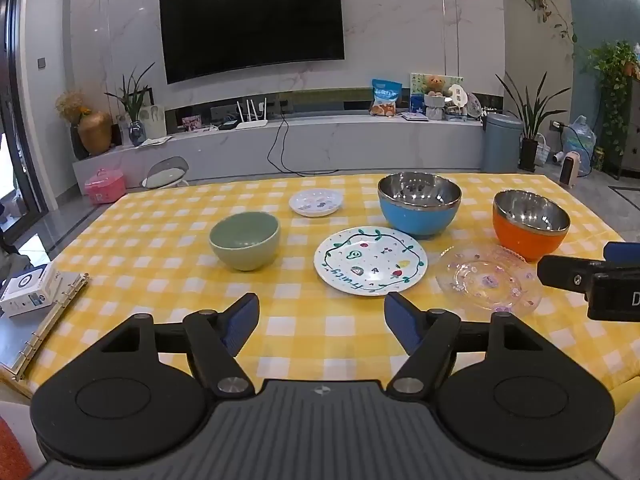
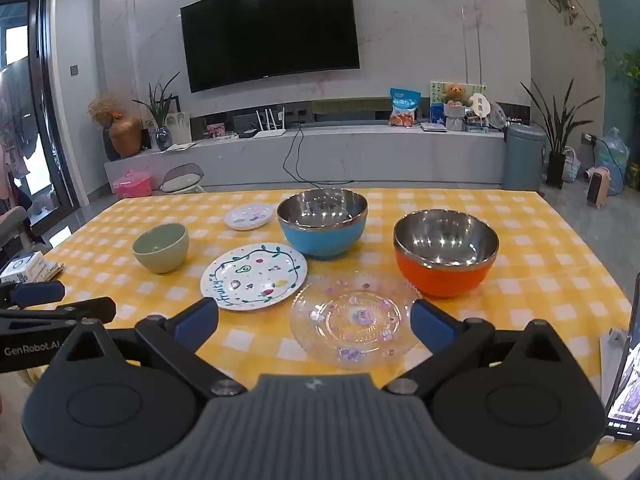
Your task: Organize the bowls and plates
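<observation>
Yellow checked table before a TV wall, nothing stacked yet. Left gripper spread wide, empty, hovering short of the fruit plate. Right gripper also wide and empty, with the glass plate lying on the cloth between its fingers, untouched. Around the fruit plate: glass plate just right, blue bowl just behind, orange bowl further right, green bowl left, small plate behind. Seemingly the opening step: picking a first piece. Next probably calls for lowering to a rim, closing gently, then nesting like with like.

TV, router, teddy, bin
</observation>
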